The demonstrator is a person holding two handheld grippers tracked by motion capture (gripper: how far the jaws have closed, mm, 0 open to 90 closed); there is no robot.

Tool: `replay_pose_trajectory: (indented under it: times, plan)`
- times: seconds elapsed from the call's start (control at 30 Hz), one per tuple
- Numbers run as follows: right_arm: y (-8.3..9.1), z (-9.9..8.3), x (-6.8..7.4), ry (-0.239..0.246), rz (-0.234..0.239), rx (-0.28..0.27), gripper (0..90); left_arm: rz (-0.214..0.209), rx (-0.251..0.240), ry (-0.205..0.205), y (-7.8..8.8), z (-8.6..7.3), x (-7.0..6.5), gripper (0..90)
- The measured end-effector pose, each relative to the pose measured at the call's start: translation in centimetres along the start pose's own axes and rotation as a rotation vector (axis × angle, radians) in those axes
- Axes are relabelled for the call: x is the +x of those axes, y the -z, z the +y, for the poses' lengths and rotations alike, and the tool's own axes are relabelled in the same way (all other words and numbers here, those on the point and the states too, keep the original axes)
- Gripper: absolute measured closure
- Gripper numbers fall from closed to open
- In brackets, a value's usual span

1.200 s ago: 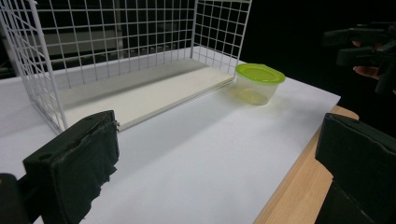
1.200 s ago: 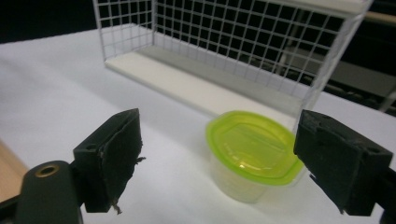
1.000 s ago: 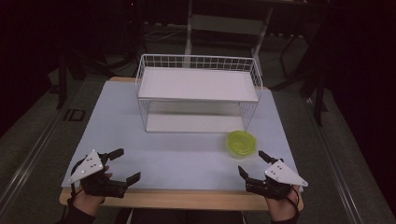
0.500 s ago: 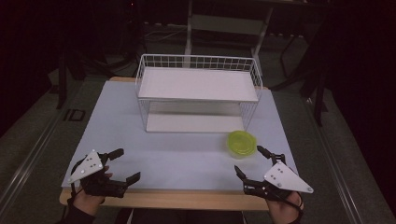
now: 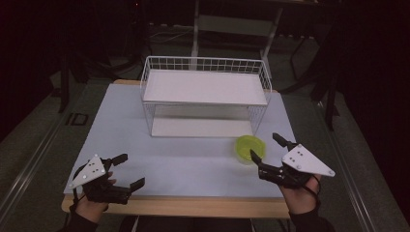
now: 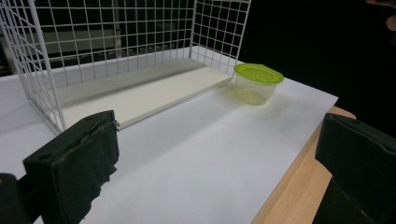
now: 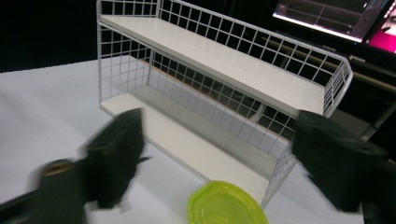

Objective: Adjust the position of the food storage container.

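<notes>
Resting at the near left corner of the table [image 5: 193,166], the left gripper [image 5: 123,170] plays no part in the work for now: its jaws stand wide apart with nothing between them, and in the left gripper view they frame only bare white surface and the table's wooden edge. Behind, at mid-table, stands the white wire rack [image 5: 205,96], two shelves high, both shelves bare. The green-lidded container [image 5: 250,148] sits on the table just in front of the rack's near right corner post, close beside it but apart from the wire as far as the high view tells; the left gripper view shows it as a clear tub under a lime lid [image 6: 258,73], upright. The step in hand looks like the approach to that container by the right gripper [image 5: 269,149], which hovers just beside it. Its jaws have just been closing a little yet gape wide, with the container below and ahead of them rather than between the pads [image 7: 116,154]; they touch nothing. Judging from this, the next move calls for lowering the gripper so the jaws straddle the tub, then closing squarely on its sides below the lid, with care not to knock it against the rack's post.
</notes>
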State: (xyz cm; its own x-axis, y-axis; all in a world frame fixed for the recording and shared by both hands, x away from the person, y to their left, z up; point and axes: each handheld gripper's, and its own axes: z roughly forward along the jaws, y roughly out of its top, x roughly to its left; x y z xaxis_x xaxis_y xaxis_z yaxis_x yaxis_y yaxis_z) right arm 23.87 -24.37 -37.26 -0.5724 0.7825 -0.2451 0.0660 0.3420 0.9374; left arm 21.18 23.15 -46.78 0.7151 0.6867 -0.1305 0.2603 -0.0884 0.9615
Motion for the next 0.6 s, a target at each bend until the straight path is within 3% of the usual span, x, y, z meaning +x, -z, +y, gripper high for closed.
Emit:
replay_pose_trajectory:
  times: [0.1,0.2,0.27,0.3,0.47,0.6]
  plan:
    - [-0.6,-0.2,-0.8,-0.019,-0.014,0.002,24.1,-0.001,0.002,0.000,0.0,0.0,0.0,0.5]
    - [-1.3,-0.5,-1.7,-0.031,-0.036,0.036,36.0,0.001,0.003,-0.001,0.0,0.0,0.0,0.5]
    - [-1.5,-0.7,-2.0,-0.036,-0.050,0.044,37.4,0.001,0.003,-0.001,0.0,0.0,0.0,0.5]
    - [-1.9,-1.0,-2.7,-0.060,-0.039,0.076,49.4,0.001,0.003,-0.001,0.0,0.0,0.0,0.5]
    - [-2.7,-2.0,-4.0,-0.079,-0.047,0.141,70.9,-0.001,0.003,0.002,0.0,0.0,0.0,0.5]
    - [-3.1,-3.0,-5.1,-0.101,-0.085,0.185,85.7,0.000,0.004,-0.002,0.0,0.0,0.0,0.5]
